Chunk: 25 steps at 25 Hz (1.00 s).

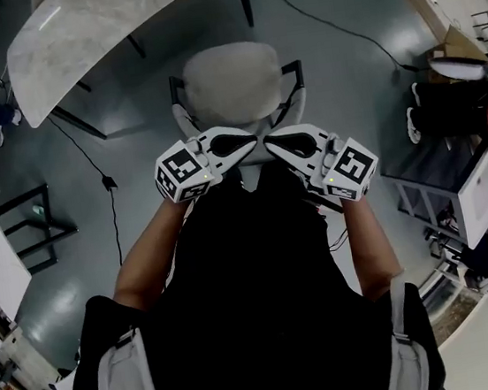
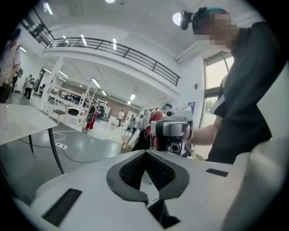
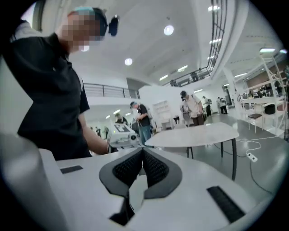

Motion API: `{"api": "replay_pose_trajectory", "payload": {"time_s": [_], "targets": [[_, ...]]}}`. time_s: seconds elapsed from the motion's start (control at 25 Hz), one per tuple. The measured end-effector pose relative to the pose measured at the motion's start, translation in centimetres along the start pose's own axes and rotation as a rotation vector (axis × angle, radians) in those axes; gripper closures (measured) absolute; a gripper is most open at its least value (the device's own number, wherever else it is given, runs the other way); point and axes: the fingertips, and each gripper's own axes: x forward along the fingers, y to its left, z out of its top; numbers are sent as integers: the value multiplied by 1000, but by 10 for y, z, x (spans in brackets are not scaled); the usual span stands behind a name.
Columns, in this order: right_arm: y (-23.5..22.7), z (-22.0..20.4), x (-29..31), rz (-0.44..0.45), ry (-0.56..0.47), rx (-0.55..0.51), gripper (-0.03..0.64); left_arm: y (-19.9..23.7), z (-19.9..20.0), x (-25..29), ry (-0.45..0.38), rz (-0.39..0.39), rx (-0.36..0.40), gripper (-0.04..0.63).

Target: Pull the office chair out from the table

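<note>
Both hand-held grippers are held up in front of the person's chest, tips almost meeting. The jaws of the left hand-held gripper (image 1: 249, 149) are pressed together on nothing, and those of the right hand-held gripper (image 1: 273, 146) likewise, so the office chair (image 1: 234, 84) is gripped by neither. It stands on the floor just ahead of the person. Its seat is near the pale bench (image 1: 81, 37) but, as far as can be judged from the head view, is not tucked under the bench top. If more pulling is wanted, the main risk lies in the closed jaws: brought down as they are, they could only knock the backrest or an armrest (image 1: 179, 91) and could not take hold. A pull on one side alone would probably swivel the seat and not draw it straight. A chair of this kind is also likely to roll freely, so a sharp tug could run it into the person's legs. It could also be dragged onto the black cable (image 1: 88, 161) lying on the floor to the left. The seat is judged to face the bench, away from the person, with the backrest nearest the person and largely hidden under the grippers. Its front-to-back axis runs from the person toward the bench, with an armrest on either side, though the seat looks nearly as wide as it is deep.
</note>
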Motion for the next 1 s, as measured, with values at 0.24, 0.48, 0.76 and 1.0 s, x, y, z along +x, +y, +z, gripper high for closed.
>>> {"api": "replay_pose_trajectory", "payload": {"time_s": [0.24, 0.48, 0.76, 1.0], "targets": [[0, 57, -27, -38, -242, 41, 597, -6, 61, -13, -143, -43, -10, 584], [-9, 27, -36, -81, -184, 66, 597, -12, 68, -3, -153, -63, -18, 584], [-8, 20, -26, -84, -168, 88, 597, -10, 52, -3, -126, -80, -96, 584], [-9, 18, -33, -99, -169, 95, 597, -17, 49, -1, -138, -111, -128, 584]]}}
